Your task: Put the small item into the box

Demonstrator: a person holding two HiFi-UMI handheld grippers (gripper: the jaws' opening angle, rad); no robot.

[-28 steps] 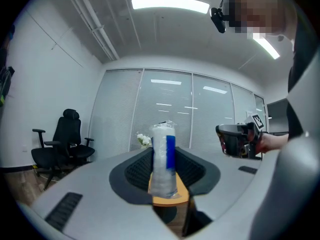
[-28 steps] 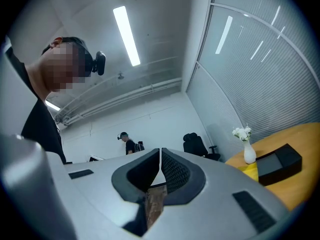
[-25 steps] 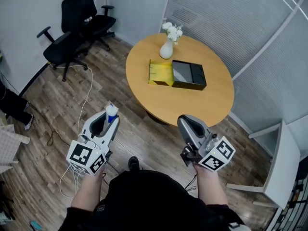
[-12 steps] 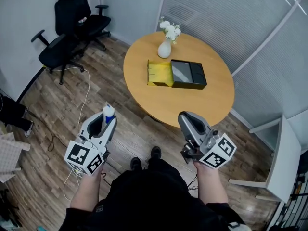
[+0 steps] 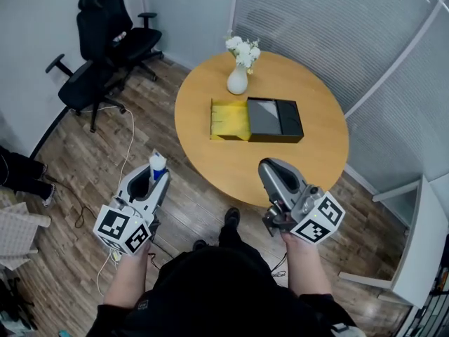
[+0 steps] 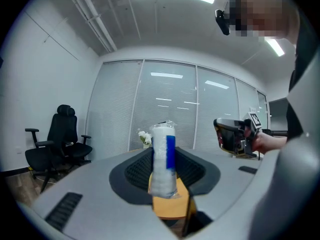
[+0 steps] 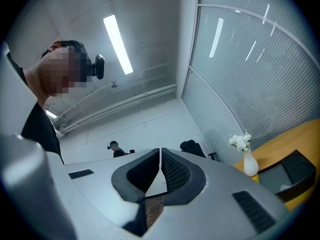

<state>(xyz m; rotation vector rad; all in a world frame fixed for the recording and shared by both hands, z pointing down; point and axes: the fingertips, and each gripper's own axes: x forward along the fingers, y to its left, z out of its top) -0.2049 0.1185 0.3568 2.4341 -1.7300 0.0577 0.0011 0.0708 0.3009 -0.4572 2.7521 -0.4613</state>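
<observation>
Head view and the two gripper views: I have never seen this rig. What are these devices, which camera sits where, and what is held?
A person holds a two-jaw tool in each hand. The head view looks down from the person's head; each gripper view looks along one tool's jaws. The left hand-held gripper is shut on a small white-and-blue wrapped packet. The right hand-held gripper is shut and empty. Ahead, a round wooden table carries an open black box with a yellow flap and a white vase of white flowers.
</observation>
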